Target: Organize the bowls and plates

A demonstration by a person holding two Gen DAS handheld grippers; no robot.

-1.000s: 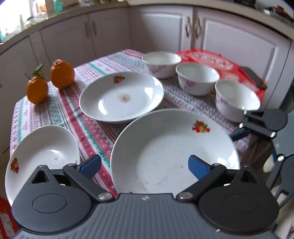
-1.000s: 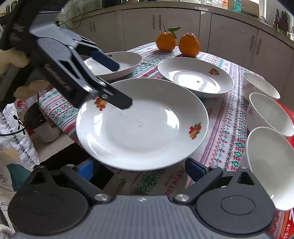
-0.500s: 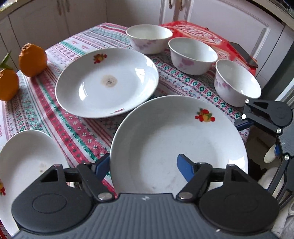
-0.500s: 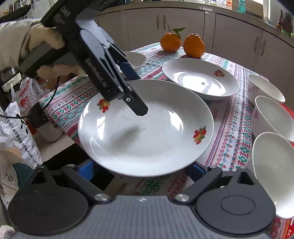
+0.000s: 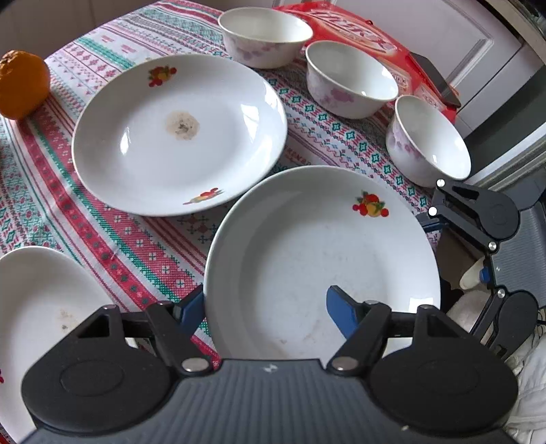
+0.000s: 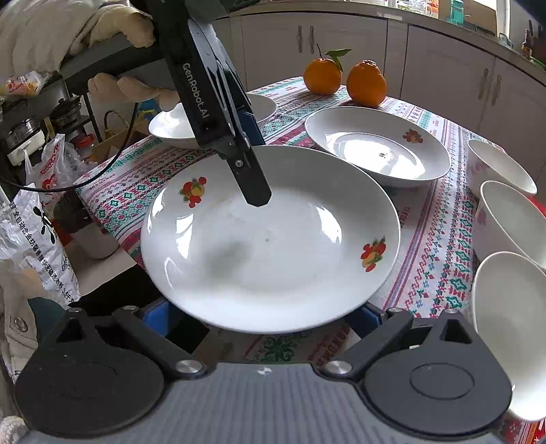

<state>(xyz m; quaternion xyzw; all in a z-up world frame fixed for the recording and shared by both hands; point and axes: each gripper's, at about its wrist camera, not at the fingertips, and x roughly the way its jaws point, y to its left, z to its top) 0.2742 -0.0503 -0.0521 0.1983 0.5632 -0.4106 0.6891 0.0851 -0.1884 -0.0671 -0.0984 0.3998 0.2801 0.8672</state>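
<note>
A white plate with fruit prints lies at the table's near corner, its rim jutting past the edge. My left gripper points steeply down over its rim. One blue pad is outside the rim and the other over the inner slope, and the jaws are closing. My right gripper is open wide, low under the plate's opposite rim. A second plate and a third plate rest on the cloth. Three white bowls stand in a row.
Two oranges sit at the table's far end. A red packet with a dark phone lies behind the bowls. Plastic bags and clutter fill the floor beside the table. White cabinets line the wall.
My left gripper tipped downward and moved in over the near plate, and its jaws narrowed around the rim. The right gripper stayed where it was.
</note>
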